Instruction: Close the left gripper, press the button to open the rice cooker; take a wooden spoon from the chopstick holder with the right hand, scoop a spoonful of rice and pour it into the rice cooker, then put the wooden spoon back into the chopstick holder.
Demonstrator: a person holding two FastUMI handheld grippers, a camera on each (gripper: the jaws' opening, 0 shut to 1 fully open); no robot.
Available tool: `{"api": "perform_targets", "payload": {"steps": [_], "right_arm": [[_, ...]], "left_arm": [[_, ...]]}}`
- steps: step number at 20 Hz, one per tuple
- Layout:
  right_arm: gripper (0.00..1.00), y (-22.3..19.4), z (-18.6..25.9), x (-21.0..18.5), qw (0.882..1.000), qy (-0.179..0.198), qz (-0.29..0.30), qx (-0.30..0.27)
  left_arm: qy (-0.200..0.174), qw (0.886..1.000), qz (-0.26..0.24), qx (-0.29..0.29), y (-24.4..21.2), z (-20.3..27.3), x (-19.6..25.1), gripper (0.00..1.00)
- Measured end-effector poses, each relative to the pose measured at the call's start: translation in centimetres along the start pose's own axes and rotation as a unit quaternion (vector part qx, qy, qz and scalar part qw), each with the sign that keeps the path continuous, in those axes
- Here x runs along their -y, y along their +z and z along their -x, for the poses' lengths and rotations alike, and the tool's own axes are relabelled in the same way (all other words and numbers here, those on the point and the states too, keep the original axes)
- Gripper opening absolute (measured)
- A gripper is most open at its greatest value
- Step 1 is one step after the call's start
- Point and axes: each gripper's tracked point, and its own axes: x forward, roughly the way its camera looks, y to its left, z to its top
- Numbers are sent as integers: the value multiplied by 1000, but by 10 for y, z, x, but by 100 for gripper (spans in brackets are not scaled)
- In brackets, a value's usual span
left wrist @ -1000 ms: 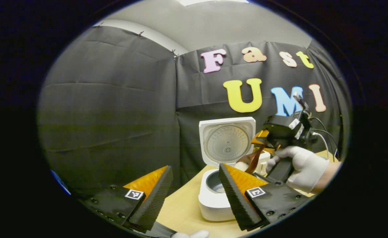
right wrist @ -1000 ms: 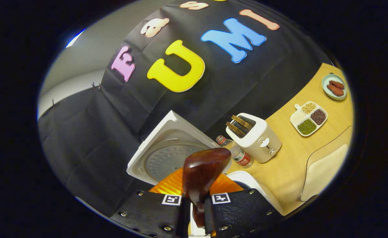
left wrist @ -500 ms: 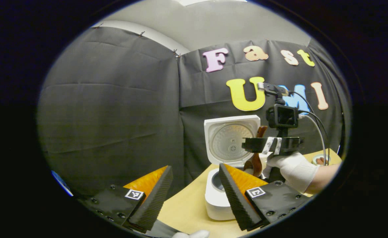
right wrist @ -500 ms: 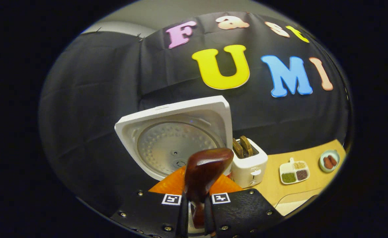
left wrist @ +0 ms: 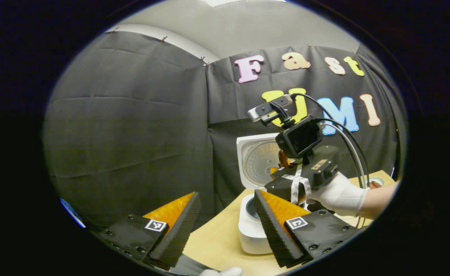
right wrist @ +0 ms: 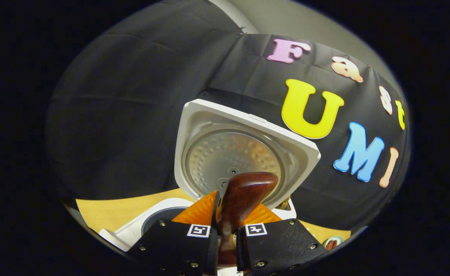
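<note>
In the left gripper view, the left gripper (left wrist: 225,224) hangs at the near left with its two fingers spread wide apart and nothing between them. Past its fingers, on the wooden table (left wrist: 217,241), stands the white rice cooker (left wrist: 253,234), its lid (left wrist: 255,161) raised upright against the far wall. To the right, a gloved hand (left wrist: 338,193) holds the right gripper (left wrist: 282,180) tilted over the cooker's open pot.

In the right gripper view, the right gripper (right wrist: 227,245) has its fingers pressed together on the handle of the wooden spoon (right wrist: 244,197). The spoon's bowl points up in front of the cooker's lid (right wrist: 240,153), and the pot's rim (right wrist: 152,222) shows at the lower left. I cannot tell whether any rice lies in the spoon.
</note>
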Motion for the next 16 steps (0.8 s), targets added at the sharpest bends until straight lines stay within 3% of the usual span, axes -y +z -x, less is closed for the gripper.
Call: {"api": "perform_targets", "payload": {"steps": [5,6,9,11,12,16], "right_arm": [[19,-4,1,-2,1000,4,-7,1],[19,0,3,-2,1000,5,-15,6],[19,7,6,5,994,26,-104,20],[19,17,10,19,977,41,-207,36],[19,22,15,27,968,42,-242,47],[19,38,37,76,928,29,-362,84]], "left_arm": [[4,1000,-1,-4,-4,2,-1,95],[5,1000,-2,-3,-4,2,-2,99],[6,1000,-2,-2,-3,2,-5,97],[6,1000,-2,0,1,4,-2,95],[5,1000,-2,2,3,4,-1,99],[-5,1000,-9,10,11,7,4,96]]}}
